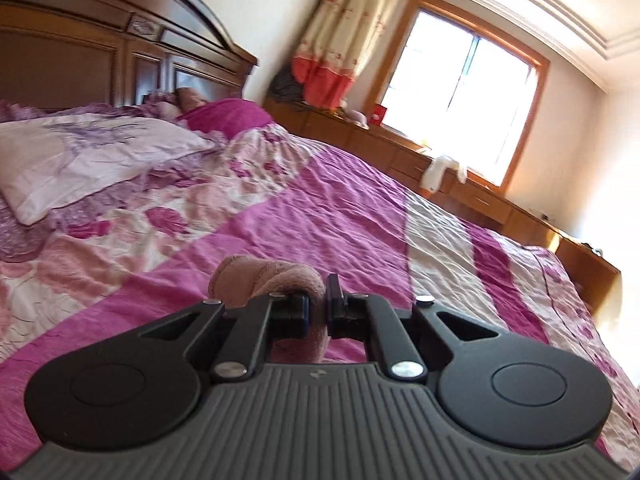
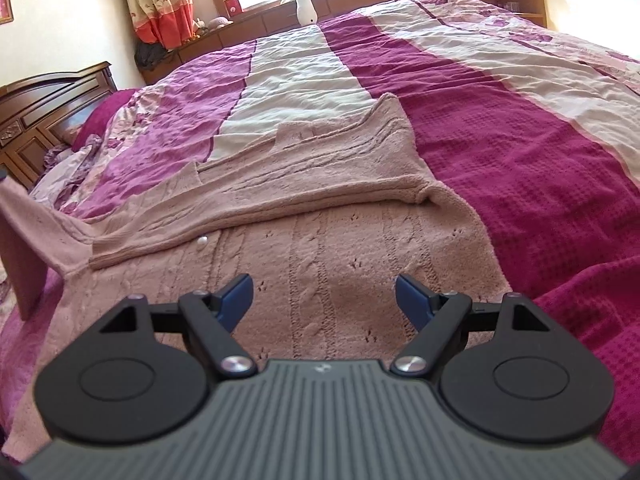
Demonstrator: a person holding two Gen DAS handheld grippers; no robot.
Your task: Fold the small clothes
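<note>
A dusty pink knitted cardigan (image 2: 312, 216) lies spread on the bed, one sleeve folded across its body and a small button showing near the fold. My right gripper (image 2: 324, 298) hovers open just above its near part, blue pads (image 2: 238, 298) wide apart with nothing between them. At the far left of the right wrist view a strip of the cardigan's sleeve (image 2: 24, 236) rises off the bed. In the left wrist view my left gripper (image 1: 318, 314) is shut on a bunched fold of that pink knit (image 1: 268, 278), held above the bedspread.
The bed carries a magenta, pink and white striped bedspread (image 2: 500, 152). A floral pillow (image 1: 80, 160) and wooden headboard (image 1: 100, 40) lie at its head. Low wooden cabinets (image 1: 460, 184) run under the window, with a white soft toy (image 2: 306, 4) on top.
</note>
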